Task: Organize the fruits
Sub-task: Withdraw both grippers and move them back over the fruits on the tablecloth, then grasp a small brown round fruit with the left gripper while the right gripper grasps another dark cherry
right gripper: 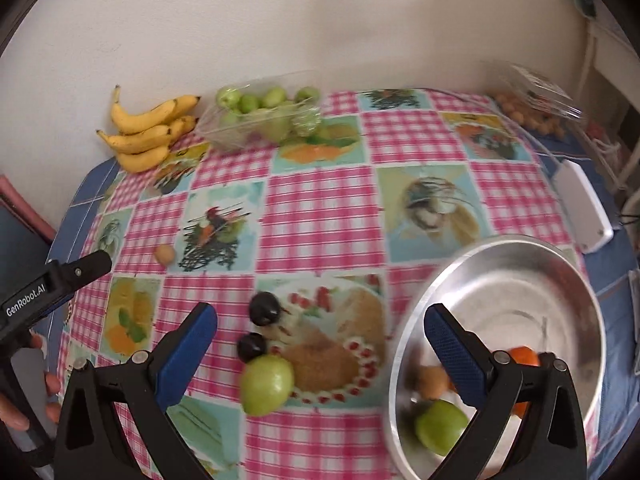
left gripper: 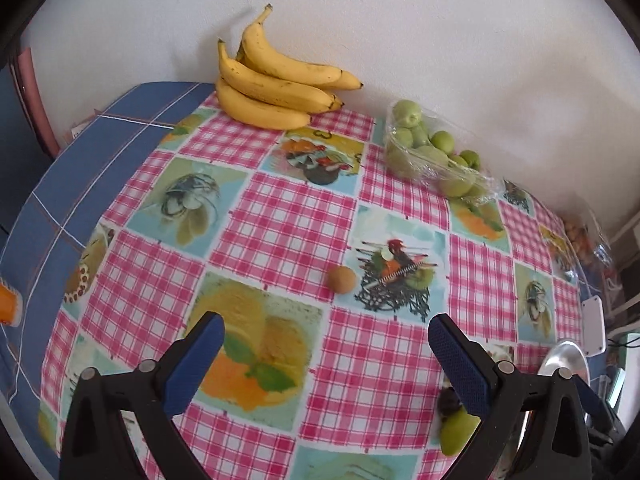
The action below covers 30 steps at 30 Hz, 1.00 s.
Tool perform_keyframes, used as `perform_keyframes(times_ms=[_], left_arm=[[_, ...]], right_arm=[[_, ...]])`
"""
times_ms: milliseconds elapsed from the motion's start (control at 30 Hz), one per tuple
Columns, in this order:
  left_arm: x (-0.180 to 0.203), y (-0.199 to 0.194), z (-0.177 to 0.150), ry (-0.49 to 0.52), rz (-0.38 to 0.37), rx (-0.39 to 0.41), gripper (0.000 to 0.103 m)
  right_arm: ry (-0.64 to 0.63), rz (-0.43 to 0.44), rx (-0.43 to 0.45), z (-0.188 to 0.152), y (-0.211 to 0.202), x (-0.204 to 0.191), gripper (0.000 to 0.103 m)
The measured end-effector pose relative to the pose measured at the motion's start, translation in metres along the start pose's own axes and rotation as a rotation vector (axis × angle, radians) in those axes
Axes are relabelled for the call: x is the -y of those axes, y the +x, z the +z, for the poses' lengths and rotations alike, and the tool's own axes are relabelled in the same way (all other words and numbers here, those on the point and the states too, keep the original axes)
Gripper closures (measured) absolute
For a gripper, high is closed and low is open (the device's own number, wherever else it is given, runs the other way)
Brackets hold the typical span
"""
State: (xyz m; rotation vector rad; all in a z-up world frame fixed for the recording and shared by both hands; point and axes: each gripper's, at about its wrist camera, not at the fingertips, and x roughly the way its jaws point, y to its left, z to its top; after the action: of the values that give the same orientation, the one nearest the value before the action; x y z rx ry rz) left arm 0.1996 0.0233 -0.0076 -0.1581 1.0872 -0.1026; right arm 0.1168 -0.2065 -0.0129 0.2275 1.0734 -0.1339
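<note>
Right gripper (right gripper: pixel 320 332): fingers spread wide, nothing between them. It hangs above the tablecloth (right gripper: pixel 320 220), straddling the gap between loose fruit and the metal bowl (right gripper: pixel 500 248). Its view is smeared, likely from motion.

Directly ahead of it: a green apple (right gripper: pixel 267 385) on the cloth, two dark plums (right gripper: pixel 264 308) just beyond, the nearer plum touching or nearly touching the apple. Bowl sits to the right, already holding a second green apple (right gripper: pixel 440 426), a small brown fruit (right gripper: pixel 430 380) and something orange (right gripper: pixel 524 356), partly hidden by the right finger.

Left gripper (left gripper: pixel 324 332): also wide apart and empty, pointed toward a lone small brown fruit (left gripper: pixel 342 279) on the cloth just ahead.

Farther out, along the wall: bananas (left gripper: pixel 276 84), a clear pack of green fruit (left gripper: pixel 424 148), and a clear box of small orange-brown fruit (right gripper: pixel 532 116) at the far corner.

Risks, as judged:
- Round fruit on a smooth cloth; a finger nudging the apple could send it into the plums and scatter them.
- The right finger is close over the bowl rim; clipping it may tip or slide the light bowl.
- The lone brown fruit is small; closing off-centre could squirt it away.
- Plums look soft; a hard squeeze may bruise them.
</note>
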Motion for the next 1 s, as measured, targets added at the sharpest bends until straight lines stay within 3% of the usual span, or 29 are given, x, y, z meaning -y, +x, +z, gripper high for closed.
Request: perform_keyframes(times_ms=[333, 633, 767, 900, 1000], left_arm=[[0.002, 0.000, 0.009, 0.021, -0.014, 0.044, 0.000], [0.004, 0.022, 0.012, -0.003, -0.035, -0.011, 0.002], [0.006, 0.035, 0.015, -0.001, -0.049, -0.030, 0.012], [0.007, 0.049, 0.018, 0.013, -0.048, -0.044, 0.021], [0.009, 0.060, 0.019, 0.027, -0.045, -0.056, 0.026]], right_arm=[[0.016, 0.063, -0.037, 0.001, 0.024, -0.018, 0.001], [0.032, 0.090, -0.085, 0.001, 0.042, -0.022, 0.008], [0.032, 0.086, -0.103, 0.003, 0.051, -0.024, 0.035], [0.029, 0.092, -0.120, 0.005, 0.058, -0.026, 0.036], [0.018, 0.085, -0.133, 0.007, 0.063, -0.029, 0.048]])
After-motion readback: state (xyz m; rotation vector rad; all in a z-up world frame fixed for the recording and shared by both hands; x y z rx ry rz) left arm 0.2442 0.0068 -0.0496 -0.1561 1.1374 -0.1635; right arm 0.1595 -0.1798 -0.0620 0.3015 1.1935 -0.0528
